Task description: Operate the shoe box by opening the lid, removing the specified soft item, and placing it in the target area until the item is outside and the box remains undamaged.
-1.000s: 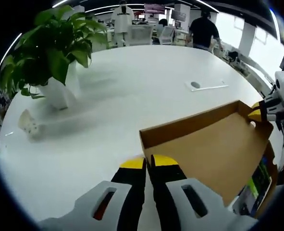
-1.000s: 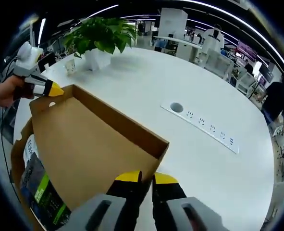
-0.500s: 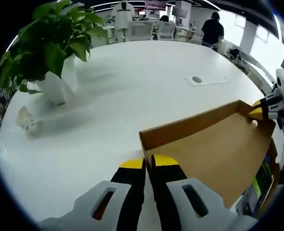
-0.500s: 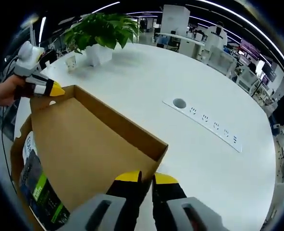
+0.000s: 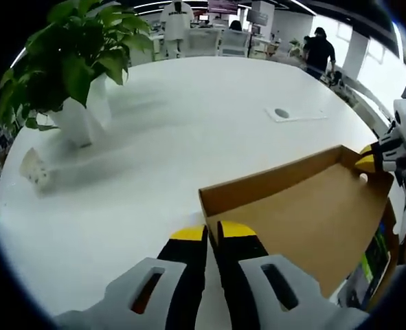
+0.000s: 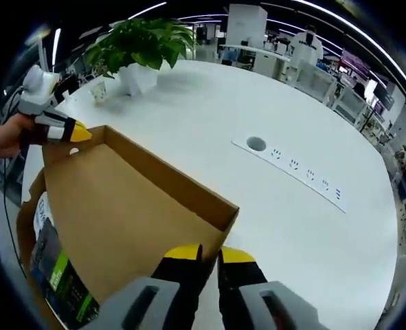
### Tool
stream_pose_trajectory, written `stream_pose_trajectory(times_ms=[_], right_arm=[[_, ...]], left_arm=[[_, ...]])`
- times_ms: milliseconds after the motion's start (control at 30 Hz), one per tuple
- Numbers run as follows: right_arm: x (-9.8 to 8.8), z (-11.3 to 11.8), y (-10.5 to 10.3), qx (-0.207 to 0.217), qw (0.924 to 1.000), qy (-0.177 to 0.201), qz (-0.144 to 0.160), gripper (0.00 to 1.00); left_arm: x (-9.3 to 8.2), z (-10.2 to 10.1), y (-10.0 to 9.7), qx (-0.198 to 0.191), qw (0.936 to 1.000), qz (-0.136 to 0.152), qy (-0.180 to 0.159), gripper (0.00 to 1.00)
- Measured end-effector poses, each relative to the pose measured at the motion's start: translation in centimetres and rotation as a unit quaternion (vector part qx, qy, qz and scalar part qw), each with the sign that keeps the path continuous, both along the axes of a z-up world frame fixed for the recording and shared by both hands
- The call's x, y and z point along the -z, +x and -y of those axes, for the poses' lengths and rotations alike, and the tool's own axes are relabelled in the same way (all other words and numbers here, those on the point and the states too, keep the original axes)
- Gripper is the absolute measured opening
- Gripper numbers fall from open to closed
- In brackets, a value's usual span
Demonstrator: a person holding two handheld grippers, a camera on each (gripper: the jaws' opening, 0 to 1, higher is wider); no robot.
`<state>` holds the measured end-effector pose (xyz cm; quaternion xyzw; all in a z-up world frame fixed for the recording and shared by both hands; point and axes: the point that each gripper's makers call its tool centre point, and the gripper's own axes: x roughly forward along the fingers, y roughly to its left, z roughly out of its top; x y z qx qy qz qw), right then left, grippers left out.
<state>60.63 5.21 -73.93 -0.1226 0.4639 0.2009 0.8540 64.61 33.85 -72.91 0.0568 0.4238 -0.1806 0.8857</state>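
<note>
Tilting up, brown lid (image 6: 113, 213) exposes a green-labelled item (image 6: 62, 278) in the box

My yellow-tipped black left gripper (image 5: 210, 232) and right gripper (image 6: 210, 254) frame a plain brown cardboard lid (image 6: 120, 206) on the white table (image 6: 209, 110), near a green plant (image 5: 65, 55).

A broad white table (image 5: 189, 130) with an inset socket strip (image 6: 295, 168) fills an open-plan office, a potted plant (image 5: 72, 69) in a white pot standing near its edge. Beyond it are desks, chairs and standing people (image 5: 319, 51) under ceiling strip lights.
</note>
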Motion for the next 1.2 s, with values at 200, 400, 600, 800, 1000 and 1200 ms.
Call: stream_pose_trajectory(times_ms=[200, 400, 600, 800, 1000, 1200], right_arm=[[0.1, -0.1, 0.1, -0.002, 1.0000, -0.005, 0.002, 0.05], [-0.2, -0.1, 0.1, -0.002, 1.0000, -0.002, 0.006, 0.05], [-0.3, 0.0, 0.2, 0.015, 0.9998, 0.015, 0.002, 0.06], [-0.7, 0.0, -0.1, 0.011, 0.9996, 0.024, 0.004, 0.10], [-1.2, 0.3, -0.5, 0.023, 0.9987, 0.045, 0.011, 0.15], [-2.1, 0.4, -0.9, 0.022, 0.9982, 0.052, 0.021, 0.17]], left_arm=[[-0.2, 0.1, -0.1, 0.001, 1.0000, 0.004, 0.003, 0.05], [-0.4, -0.1, 0.0, -0.003, 0.9999, 0.008, -0.008, 0.06], [-0.5, 0.1, 0.1, -0.001, 0.9999, 0.012, -0.007, 0.07], [-1.1, -0.1, -0.2, 0.001, 0.9997, 0.017, -0.017, 0.08], [-2.5, 0.4, 0.0, 0.002, 0.9980, 0.038, -0.051, 0.13], [-3.4, -0.2, -0.1, 0.000, 0.9979, 0.049, -0.042, 0.16]])
